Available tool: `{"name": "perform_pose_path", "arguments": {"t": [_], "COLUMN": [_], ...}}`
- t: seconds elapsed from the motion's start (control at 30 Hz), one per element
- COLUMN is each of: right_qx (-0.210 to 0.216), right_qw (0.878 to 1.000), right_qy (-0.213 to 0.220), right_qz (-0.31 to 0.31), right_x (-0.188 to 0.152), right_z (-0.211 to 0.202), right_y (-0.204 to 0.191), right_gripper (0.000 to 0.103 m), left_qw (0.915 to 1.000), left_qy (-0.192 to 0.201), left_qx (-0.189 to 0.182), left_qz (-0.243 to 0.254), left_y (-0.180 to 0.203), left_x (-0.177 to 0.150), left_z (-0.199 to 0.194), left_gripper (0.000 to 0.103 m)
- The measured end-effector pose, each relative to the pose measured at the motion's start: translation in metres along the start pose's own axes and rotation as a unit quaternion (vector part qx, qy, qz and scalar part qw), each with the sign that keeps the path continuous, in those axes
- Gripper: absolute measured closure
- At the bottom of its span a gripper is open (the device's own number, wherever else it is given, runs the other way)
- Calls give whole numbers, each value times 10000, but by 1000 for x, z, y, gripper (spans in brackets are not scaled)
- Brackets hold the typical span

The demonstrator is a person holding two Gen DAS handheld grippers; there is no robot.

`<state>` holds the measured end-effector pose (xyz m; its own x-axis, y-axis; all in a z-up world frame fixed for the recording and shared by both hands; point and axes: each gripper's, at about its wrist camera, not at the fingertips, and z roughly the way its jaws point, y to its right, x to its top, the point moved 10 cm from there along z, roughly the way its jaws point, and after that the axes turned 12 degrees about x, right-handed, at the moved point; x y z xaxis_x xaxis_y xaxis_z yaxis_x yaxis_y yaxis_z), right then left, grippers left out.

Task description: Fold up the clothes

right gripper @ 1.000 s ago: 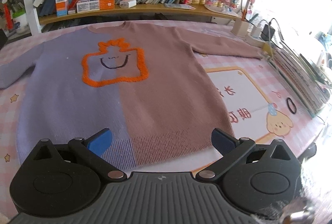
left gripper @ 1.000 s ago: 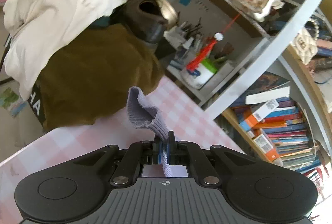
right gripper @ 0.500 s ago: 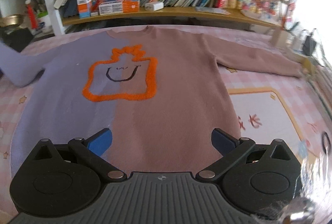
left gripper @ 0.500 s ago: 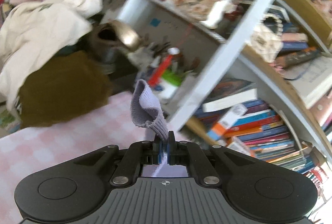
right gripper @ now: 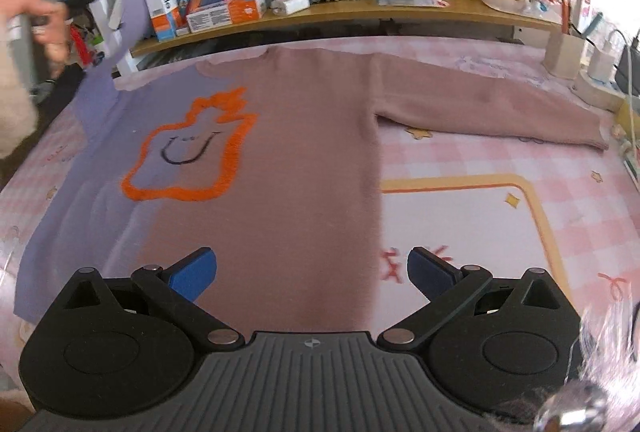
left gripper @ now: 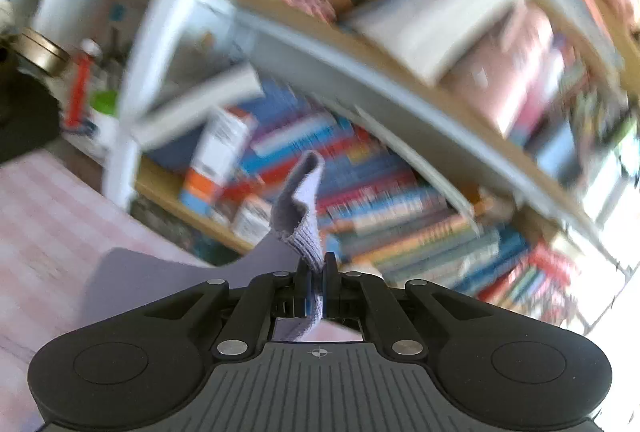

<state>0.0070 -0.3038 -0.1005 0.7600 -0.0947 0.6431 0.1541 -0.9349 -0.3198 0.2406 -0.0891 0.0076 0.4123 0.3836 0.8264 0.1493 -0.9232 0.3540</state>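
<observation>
Between the closed fingers of my left gripper (left gripper: 315,268) I pinch the ribbed cuff (left gripper: 306,244) of the lilac sleeve (right gripper: 120,16), and the knit stands up above the fingertips in a soft curled flap. From the right wrist camera that sleeve rises off the table toward my left hand (right gripper: 44,28), high at the left edge in front of the bookshelf (right gripper: 340,12). My right gripper (right gripper: 312,272) hangs spread wide and holds nothing, its blue pads over the lower part of the sweater (right gripper: 280,160). The sweater lies flat on its back on the pink checked tablecloth (right gripper: 580,192), collar toward the shelf; it is a fine matte knit, lilac on the left, dusty pink on the right, with a fuzzy orange outline (right gripper: 192,152) around a thin dark smile on the chest. Its pink sleeve (right gripper: 500,112) stretches straight out to the right, smooth and flat. The left wrist view is blurred; rows of coloured book spines (left gripper: 380,200) streak behind the cuff.
</observation>
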Motion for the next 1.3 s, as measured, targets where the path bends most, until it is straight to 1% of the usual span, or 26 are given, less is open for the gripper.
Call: {"name": "perform_pose_path", "arguments": {"t": [0.1,0.23,0.43,0.5,0.53,0.57,0.6,0.63,0.67,0.73,0.77,0.83,0.9,1.0,1.03,1.1,1.17,1.27,1.3], "right_qx": [-70,-151,-210,-216,-218,-220,-216,-208,-199,-156,-126,-59,7,102,133,195,262,345,361], "right_qw": [9999,9996,9989,9987,9986,9985,9984,9984,9983,9984,9984,9983,9982,9979,9978,9976,9974,9977,9979], "right_qy": [7,11,21,20,22,27,35,45,54,76,85,89,84,53,40,13,-58,-149,-169], "right_qz": [97,235,408,451,475,501,518,528,537,542,545,567,595,643,652,669,664,558,510], "right_x": [-1,-4,-6,-7,-7,-6,-5,-4,-3,0,1,4,6,9,10,13,14,15,14], "right_z": [-7,-14,-20,-20,-20,-20,-19,-19,-18,-16,-14,-10,-6,2,5,10,16,21,22], "right_y": [17,35,54,56,57,58,58,58,58,57,56,54,52,49,48,46,42,34,32], "right_gripper": [0,0,0,0,0,0,0,0,0,0,0,0,0,0,0,0,0,0,0], "left_qw": [9994,9973,9929,9907,9895,9882,9870,9857,9845,9827,9811,9751,9667,9526,9464,9338,9216,9145,9103], "left_qy": [-269,-608,-945,-1078,-1162,-1237,-1277,-1316,-1335,-1205,-1120,-876,-689,-498,-498,-591,-744,-836,-865], "left_qx": [25,87,258,308,281,254,226,199,168,80,100,363,671,1249,1460,1823,2124,2156,2113], "left_qz": [218,402,679,771,816,869,951,1034,1127,1407,1575,2002,2373,2728,2838,3020,3161,3319,3454], "left_y": [19,33,40,40,40,41,40,40,39,33,28,8,-15,-62,-79,-108,-133,-138,-135], "left_x": [-29,-66,-98,-104,-107,-110,-112,-113,-114,-110,-108,-101,-95,-83,-81,-81,-82,-86,-89], "left_z": [17,34,48,53,54,55,53,50,47,34,26,7,-10,-34,-40,-45,-46,-35,-29], "left_gripper": [100,100,99,85,81,68,48,41,36,36,36,36,36,37,37,41,51,52,52]}}
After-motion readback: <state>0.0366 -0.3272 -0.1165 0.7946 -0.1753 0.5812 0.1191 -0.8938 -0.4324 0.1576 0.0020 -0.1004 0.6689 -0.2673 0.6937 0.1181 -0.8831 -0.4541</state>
